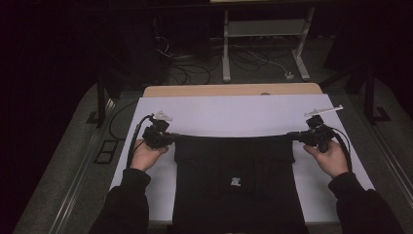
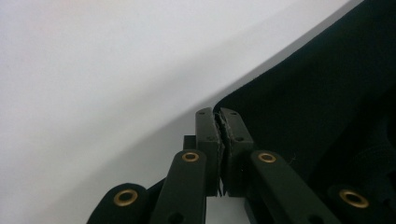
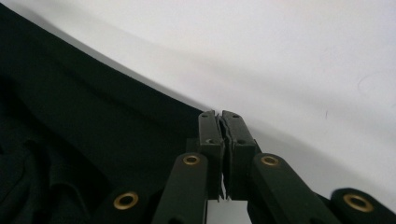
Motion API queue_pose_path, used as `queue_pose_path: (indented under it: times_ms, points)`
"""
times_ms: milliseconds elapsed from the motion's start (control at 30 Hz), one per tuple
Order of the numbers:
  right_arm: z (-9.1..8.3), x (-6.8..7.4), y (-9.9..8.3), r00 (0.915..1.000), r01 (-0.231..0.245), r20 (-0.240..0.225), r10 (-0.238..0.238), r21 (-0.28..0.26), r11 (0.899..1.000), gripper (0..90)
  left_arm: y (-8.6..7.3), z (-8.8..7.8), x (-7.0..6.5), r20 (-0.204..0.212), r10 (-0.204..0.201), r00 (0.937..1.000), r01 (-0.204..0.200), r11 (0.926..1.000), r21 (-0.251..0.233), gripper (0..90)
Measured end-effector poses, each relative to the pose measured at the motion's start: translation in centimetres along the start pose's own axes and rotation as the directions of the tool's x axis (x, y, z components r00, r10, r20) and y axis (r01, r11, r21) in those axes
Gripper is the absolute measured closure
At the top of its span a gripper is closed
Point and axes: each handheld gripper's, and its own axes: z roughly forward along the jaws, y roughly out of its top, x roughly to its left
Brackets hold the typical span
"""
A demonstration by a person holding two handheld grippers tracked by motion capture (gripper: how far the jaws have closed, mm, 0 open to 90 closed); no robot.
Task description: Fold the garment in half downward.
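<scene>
Black garment (image 1: 238, 180) lies on the white bench (image 1: 224, 114), hanging over the near edge. Left gripper (image 1: 168, 136) jaws pinched tight on its far left corner; right gripper (image 1: 297, 135) jaws likewise on the far right corner. Far edge taut between them.

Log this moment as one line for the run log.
left gripper: shut on black garment | right gripper: shut on black garment | edge stretched between them
</scene>
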Motion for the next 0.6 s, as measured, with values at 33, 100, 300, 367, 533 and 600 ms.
queue_pose_path:
  times_ms: [33,100,300,367,533,600]
  points:
    - [-0.1,0.0,0.1,1.0,0.002,0.0,-0.002,-0.004,1.0,86.1,0.1,-0.1,0.1,-0.002,-0.001,1.0,0.001,1.0,-0.003,86.1]
    - [-0.3,-0.1,0.4,1.0,0.003,0.001,-0.003,-0.009,1.0,86.0,0.2,-0.3,0.1,0.001,-0.007,1.0,0.007,0.9999,-0.013,86.1]
    - [-0.6,-0.5,1.0,1.0,-0.001,-0.004,0.001,-0.02,1.0,86.0,1.2,-0.6,0.4,-0.004,0.005,1.0,-0.005,0.9998,-0.019,86.1]
    - [-0.5,-0.7,1.1,1.0,-0.006,0.001,0.006,-0.021,1.0,86.0,1.6,-0.7,0.4,-0.002,0.007,1.0,-0.007,0.9996,-0.027,86.1]
    - [-0.6,-1.3,1.5,0.9999,-0.014,-0.001,0.014,-0.023,1.0,86.0,2.2,-0.8,0.6,-0.009,0.012,0.9999,-0.012,0.9998,-0.016,86.0]
    - [-0.8,-1.4,1.7,0.9999,-0.016,0.001,0.016,-0.029,0.999,85.8,2.4,-0.8,0.7,-0.013,0.009,0.9999,-0.009,0.9999,-0.013,86.0]
